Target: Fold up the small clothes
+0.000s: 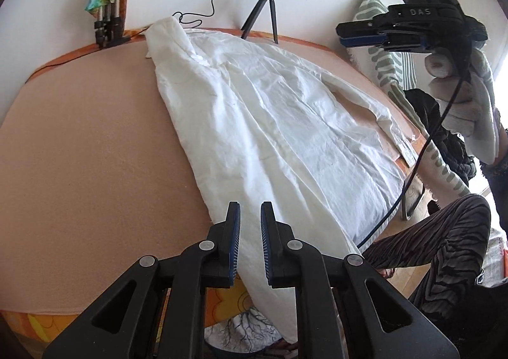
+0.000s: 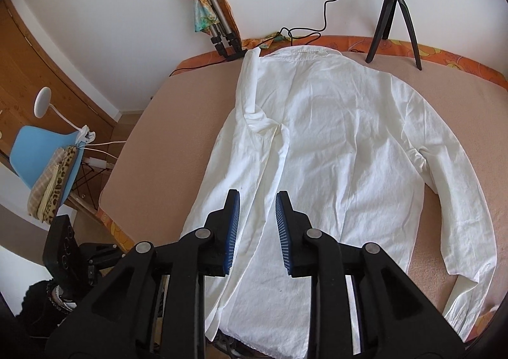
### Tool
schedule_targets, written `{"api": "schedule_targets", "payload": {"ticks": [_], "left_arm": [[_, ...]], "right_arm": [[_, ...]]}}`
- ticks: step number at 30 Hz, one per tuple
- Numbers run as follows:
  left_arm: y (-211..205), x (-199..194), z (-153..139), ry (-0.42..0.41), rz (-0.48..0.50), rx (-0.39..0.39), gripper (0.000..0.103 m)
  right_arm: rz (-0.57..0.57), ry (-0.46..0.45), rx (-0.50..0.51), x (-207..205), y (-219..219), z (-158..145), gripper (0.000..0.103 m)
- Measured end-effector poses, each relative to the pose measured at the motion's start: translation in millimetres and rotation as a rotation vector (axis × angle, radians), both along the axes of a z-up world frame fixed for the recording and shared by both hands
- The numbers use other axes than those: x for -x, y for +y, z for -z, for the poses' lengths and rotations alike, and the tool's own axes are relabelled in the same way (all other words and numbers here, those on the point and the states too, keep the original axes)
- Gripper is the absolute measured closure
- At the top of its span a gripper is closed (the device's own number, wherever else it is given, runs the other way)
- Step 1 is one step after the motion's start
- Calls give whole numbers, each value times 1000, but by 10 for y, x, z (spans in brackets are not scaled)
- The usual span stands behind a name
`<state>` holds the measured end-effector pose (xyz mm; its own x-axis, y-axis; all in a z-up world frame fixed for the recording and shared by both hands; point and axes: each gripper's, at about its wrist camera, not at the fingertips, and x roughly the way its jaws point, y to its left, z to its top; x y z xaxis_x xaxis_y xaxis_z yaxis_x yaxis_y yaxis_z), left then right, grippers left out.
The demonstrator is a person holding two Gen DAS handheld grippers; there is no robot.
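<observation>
The bed (image 2: 190, 111), covered in a peach sheet with an orange flowered border, filled most of both views, its near edge cut off behind the black gripper arms. A white wall (image 2: 111, 9) rose behind it, with wooden panelling at the left of the right wrist view.

The white shirt (image 2: 333, 143) lay spread flat on the sheet, collar toward the wall, one side folded inward over the body and the other sleeve stretched along the bed's edge. Its hem ran out of sight beneath the grippers.

A ring light on a small black tripod (image 2: 395, 13) stood at the head of the bed, its top cropped. A folded tripod wrapped in a colourful scarf (image 2: 206, 9) leaned on the wall nearby. A blue chair (image 2: 38, 149) held patterned fabrics beside the bed.

The left gripper (image 1: 250, 209) hovered over the shirt's lower edge, jaws slightly apart and empty. The right gripper (image 2: 257, 198) hung above the shirt, jaws parted wider, nothing between them. A person's striped trouser leg (image 1: 444, 248) showed at the edge.
</observation>
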<state>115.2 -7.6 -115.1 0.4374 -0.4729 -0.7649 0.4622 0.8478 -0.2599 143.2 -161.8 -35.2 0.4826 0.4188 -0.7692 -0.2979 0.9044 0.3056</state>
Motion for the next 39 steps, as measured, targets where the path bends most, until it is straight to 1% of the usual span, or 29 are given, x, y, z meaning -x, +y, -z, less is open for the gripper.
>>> {"api": "schedule_targets", "payload": {"ticks": [3, 7, 8, 10, 12, 14, 16, 18, 19, 22, 24, 27, 30, 32, 35, 39], "left_arm": [[-72, -30, 153, 33, 33, -11, 92], [-323, 156, 384, 90, 139, -55, 92], [-362, 230, 380, 58, 148, -66, 92], [-415, 298, 356, 61, 185, -64, 91], [-397, 309, 283, 47, 164, -37, 92], [-392, 297, 205, 17, 143, -19, 91], [-411, 265, 153, -15, 139, -14, 91], [-455, 213, 171, -11, 142, -9, 91], [-469, 181, 196, 3, 144, -7, 91], [-489, 97, 294, 51, 139, -9, 91], [-482, 63, 352, 83, 134, -4, 91], [-478, 49, 355, 88, 140, 3, 92], [-454, 19, 357, 109, 131, 27, 91], [-441, 3, 352, 117, 127, 36, 91], [-430, -5, 344, 114, 134, 33, 91], [-387, -60, 357, 146, 122, 64, 91]], "right_arm": [[-14, -8, -4, 67, -1, -71, 78], [-23, -20, -12, 32, 27, -58, 78], [-29, -17, -15, -11, 44, -34, 78], [-34, -16, -9, -122, 87, 19, 78], [-48, -14, -32, -262, 139, 55, 78], [-73, -44, -63, -416, 208, 64, 78], [-96, -85, -47, -587, 334, 72, 78], [-119, -113, -24, -784, 481, 100, 78], [-131, -112, -27, -898, 548, 127, 78], [-168, -73, -47, -1247, 760, 266, 78], [-199, -48, -29, -1445, 945, 400, 78], [-255, -14, -6, -1683, 1200, 636, 78], [-269, 13, 41, -1897, 1380, 888, 78], [-253, 13, 82, -2049, 1425, 1017, 78], [-203, 30, 89, -2304, 1370, 1157, 78], [-138, 40, 95, -2612, 1255, 1270, 78]]}}
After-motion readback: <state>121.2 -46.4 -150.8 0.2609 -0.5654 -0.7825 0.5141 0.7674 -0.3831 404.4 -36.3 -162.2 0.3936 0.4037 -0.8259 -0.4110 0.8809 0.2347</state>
